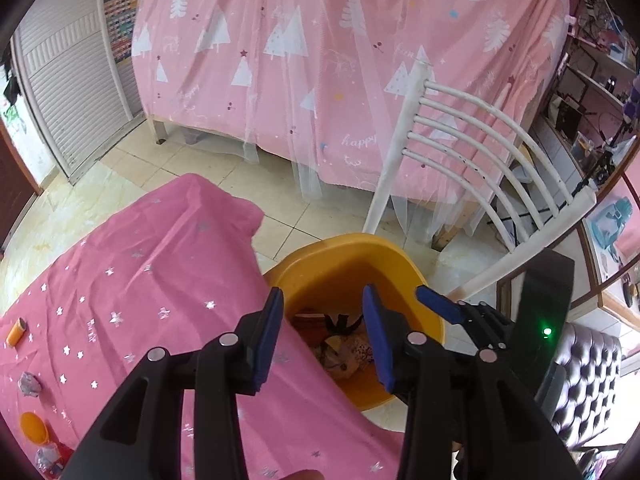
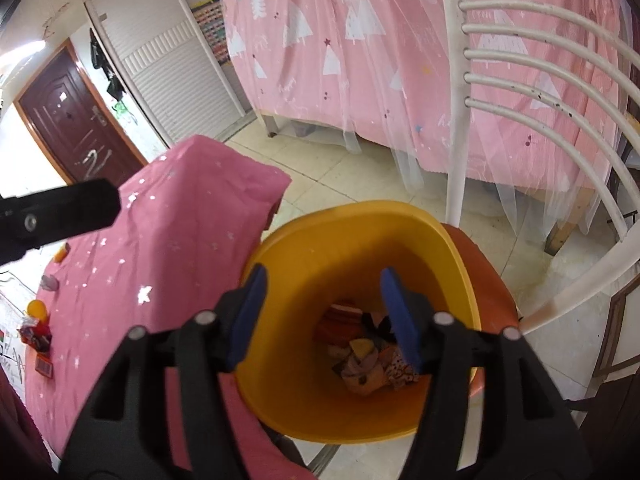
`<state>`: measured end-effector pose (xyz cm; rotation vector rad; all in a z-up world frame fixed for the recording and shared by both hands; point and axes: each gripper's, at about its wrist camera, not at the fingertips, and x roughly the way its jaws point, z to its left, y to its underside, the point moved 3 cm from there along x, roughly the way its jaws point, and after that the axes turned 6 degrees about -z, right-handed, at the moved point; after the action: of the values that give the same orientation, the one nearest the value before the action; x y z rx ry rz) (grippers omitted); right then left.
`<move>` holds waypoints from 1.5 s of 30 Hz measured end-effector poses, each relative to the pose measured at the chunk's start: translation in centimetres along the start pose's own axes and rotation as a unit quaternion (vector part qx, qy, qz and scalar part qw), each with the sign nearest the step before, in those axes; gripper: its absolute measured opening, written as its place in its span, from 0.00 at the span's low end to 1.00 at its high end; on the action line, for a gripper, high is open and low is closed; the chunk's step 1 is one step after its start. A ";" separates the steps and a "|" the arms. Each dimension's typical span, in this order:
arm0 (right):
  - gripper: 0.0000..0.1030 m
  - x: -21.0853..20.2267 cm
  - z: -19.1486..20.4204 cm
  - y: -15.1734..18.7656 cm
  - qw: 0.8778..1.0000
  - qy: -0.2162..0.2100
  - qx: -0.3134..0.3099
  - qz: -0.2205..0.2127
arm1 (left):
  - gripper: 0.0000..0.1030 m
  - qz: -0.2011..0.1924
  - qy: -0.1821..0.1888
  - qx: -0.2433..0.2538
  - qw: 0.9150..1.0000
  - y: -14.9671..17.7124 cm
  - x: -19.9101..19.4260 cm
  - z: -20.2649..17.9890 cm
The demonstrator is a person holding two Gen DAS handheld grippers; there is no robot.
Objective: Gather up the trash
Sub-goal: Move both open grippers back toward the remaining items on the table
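Note:
A yellow bin (image 1: 400,264) (image 2: 452,264) stands on a red chair seat beside the pink-clothed table (image 1: 140,272) (image 2: 180,220). Crumpled wrappers (image 2: 368,364) (image 1: 344,352) lie in its bottom. My left gripper (image 1: 324,312) is open and empty, over the table edge and the bin's rim. My right gripper (image 2: 322,304) is open and empty, directly above the bin's mouth; it also shows in the left wrist view (image 1: 440,304). On the table lie an orange tube (image 1: 17,332), a crumpled foil scrap (image 1: 29,383), an orange cup (image 1: 34,428) (image 2: 37,309) and red wrappers (image 2: 36,336).
A white slatted chair back (image 1: 480,152) (image 2: 540,92) rises behind the bin. A bed with a pink tree-print cover (image 1: 340,60) lies beyond. A tufted grey seat (image 1: 592,380) is at the right. A brown door (image 2: 76,120) is at far left.

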<state>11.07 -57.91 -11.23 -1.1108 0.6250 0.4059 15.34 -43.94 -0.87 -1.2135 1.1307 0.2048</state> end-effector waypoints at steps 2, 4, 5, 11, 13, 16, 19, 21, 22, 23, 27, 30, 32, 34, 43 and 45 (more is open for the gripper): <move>0.61 -0.6 0.7 -0.1 1.000 -0.003 -0.007 -0.007 | 0.46 -0.006 -0.003 -0.007 1.000 -0.1 -0.8 0.8; 0.61 -1.2 1.7 -0.3 1.000 -0.007 -0.015 -0.015 | 0.57 -0.011 -0.008 -0.009 1.000 -0.2 -1.5 1.6; 0.64 -1.5 2.1 -0.4 1.000 -0.010 -0.017 -0.017 | 0.63 -0.015 -0.013 -0.012 1.000 -0.2 -2.0 2.2; 0.71 -3.2 5.9 -0.7 0.998 -0.038 -0.045 -0.030 | 0.73 -0.035 -0.033 -0.033 0.998 -0.4 -4.7 5.6; 0.74 -3.5 7.1 -0.7 0.997 -0.046 -0.056 -0.031 | 0.74 -0.040 -0.041 -0.041 0.998 -0.3 -5.6 7.0; 0.77 -3.8 9.4 -0.6 0.995 -0.059 -0.075 -0.031 | 0.75 -0.042 -0.052 -0.051 0.996 -0.1 -6.6 8.8; 0.77 -4.0 11.4 -0.4 0.993 -0.070 -0.091 -0.029 | 0.75 -0.044 -0.065 -0.059 0.995 0.4 -7.6 10.8; 0.77 -4.0 12.8 -0.3 0.991 -0.082 -0.106 -0.027 | 0.76 -0.047 -0.074 -0.063 0.994 0.8 -8.5 12.2; 0.77 -4.0 13.8 -0.1 0.989 -0.087 -0.115 -0.025 | 0.76 -0.048 -0.079 -0.066 0.994 1.1 -9.0 13.0; 0.77 -4.1 14.3 0.1 0.988 -0.090 -0.120 -0.024 | 0.76 -0.049 -0.083 -0.069 0.993 1.4 -9.4 13.8; 0.78 -4.0 17.1 0.9 0.984 -0.110 -0.142 -0.017 | 0.77 -0.057 -0.098 -0.087 0.990 2.5 -11.3 17.0; 0.81 -3.8 19.0 1.6 0.980 -0.120 -0.160 -0.010 | 0.77 -0.060 -0.107 -0.098 0.988 3.2 -12.2 18.9; 0.82 -3.7 20.1 2.0 0.977 -0.125 -0.170 -0.006 | 0.78 -0.058 -0.116 -0.105 0.986 3.8 -12.6 20.3; 0.82 -3.7 21.1 2.3 0.975 -0.130 -0.178 -0.003 | 0.78 -0.055 -0.123 -0.112 0.985 4.5 -12.8 21.7; 0.84 -3.4 24.8 3.6 0.966 -0.146 -0.211 0.016 | 0.79 -0.049 -0.140 -0.143 0.978 7.2 -13.8 26.8; 0.84 -3.4 25.5 3.8 0.965 -0.150 -0.215 0.018 | 0.79 -0.047 -0.144 -0.150 0.977 7.5 -13.8 27.9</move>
<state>12.87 -32.98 -4.00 -1.4153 0.2929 0.7513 19.81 -12.46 2.69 -1.4472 0.8053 0.4772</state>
